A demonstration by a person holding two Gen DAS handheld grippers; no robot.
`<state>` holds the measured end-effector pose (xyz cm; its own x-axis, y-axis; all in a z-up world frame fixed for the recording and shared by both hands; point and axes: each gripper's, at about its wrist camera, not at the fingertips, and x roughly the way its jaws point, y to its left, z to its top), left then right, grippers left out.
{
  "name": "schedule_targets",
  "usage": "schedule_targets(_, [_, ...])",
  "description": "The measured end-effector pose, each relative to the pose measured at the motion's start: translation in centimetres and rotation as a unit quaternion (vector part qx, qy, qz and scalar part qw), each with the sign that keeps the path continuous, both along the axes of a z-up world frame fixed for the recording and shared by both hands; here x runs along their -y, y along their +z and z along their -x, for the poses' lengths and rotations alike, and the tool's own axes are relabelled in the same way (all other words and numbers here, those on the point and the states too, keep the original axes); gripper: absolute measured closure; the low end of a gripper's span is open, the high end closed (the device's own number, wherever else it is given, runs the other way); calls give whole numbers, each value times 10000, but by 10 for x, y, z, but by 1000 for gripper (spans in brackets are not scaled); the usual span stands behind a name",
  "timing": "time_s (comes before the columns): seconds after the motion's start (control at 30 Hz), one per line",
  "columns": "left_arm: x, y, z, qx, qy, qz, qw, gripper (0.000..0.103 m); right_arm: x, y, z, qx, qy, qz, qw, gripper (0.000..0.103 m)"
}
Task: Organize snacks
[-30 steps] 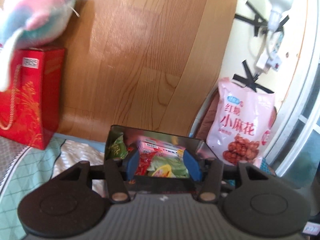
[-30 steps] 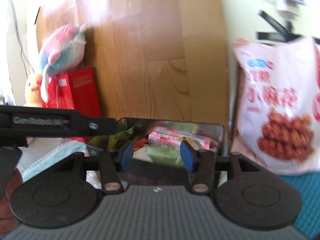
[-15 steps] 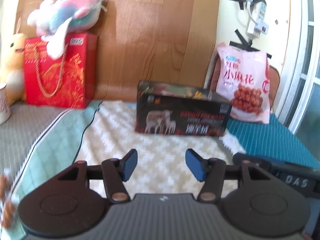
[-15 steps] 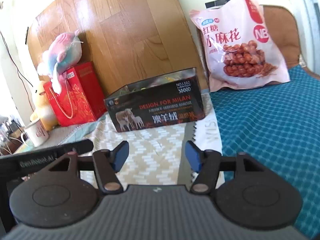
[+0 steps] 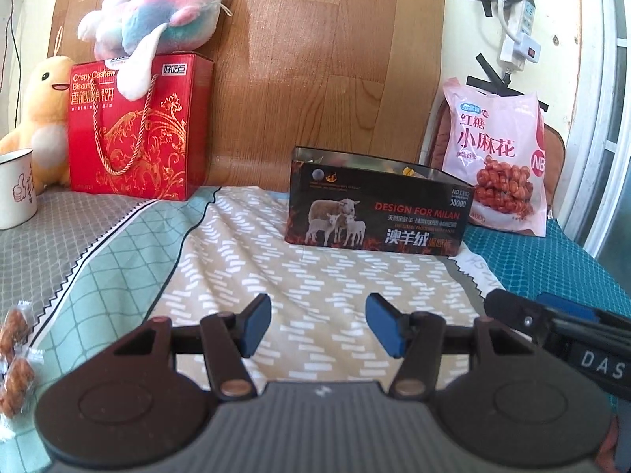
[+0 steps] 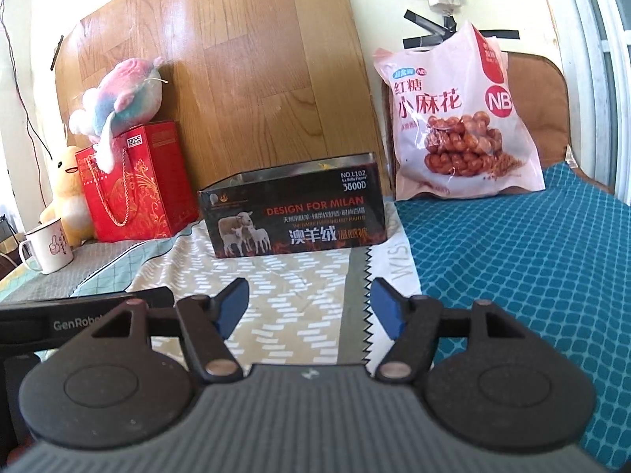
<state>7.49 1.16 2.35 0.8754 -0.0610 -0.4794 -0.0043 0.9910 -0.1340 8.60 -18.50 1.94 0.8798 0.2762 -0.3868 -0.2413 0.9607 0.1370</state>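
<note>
Snacks (image 5: 14, 358) lie at the far left edge of the left wrist view: a few twisted fried dough pieces in clear wrappers, on the green-checked cloth (image 5: 110, 260), well apart from the box (image 5: 374, 207) at centre. That dark box, printed with sheep, stands open-topped on the beige cloth (image 5: 315, 283); only a hint of yellow shows above its rim, so what fills it is mostly hidden. A pink bag (image 6: 453, 118) of the same twists leans upright against the wall at the upper right of the right wrist view, on the teal cloth (image 6: 512, 260).

The left gripper (image 5: 318, 323) is released, jaws apart with nothing between them, low over the beige cloth. The right gripper (image 6: 309, 307) is likewise released and empty; its jaws have just been opening wider.

Handling, as a judgement: the wrapped twists look light, brittle and slick in their film, so a gentle pinch across the middle of one piece, or on a twisted wrapper end, seems safest; squeezing hard could crush them. The pink bag looks soft, puffy and slippery; its sealed top edge is the firmer place to hold. The box looks stiff-walled and would take a grip on its rim.
</note>
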Motion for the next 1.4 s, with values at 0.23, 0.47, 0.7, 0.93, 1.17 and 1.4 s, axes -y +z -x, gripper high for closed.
schedule_targets(0.23, [2,0,1,34,-25,-71,10000,48,2,0,0,-15,0,-76,10000,32])
schedule_targets(0.47, [3,0,1,12,-16,-123,9999,47,3,0,1,-20,11,-130,9999,30])
schedule_targets(0.7, [4,0,0,-6,40,-171,9998,42,3,0,1,-32,19,-180,9998,28])
schedule_targets(0.93, [5,0,-2,-55,169,-280,9995,26,2,-1,-1,-131,55,-211,9997,28])
schedule_targets(1.17, [8,2,-1,-71,353,-506,9981,6,4,-1,-1,-130,23,-274,9995,28])
schedule_targets(1.4, [8,1,-3,-184,511,-618,9966,0,5,0,1,-99,38,-332,9994,27])
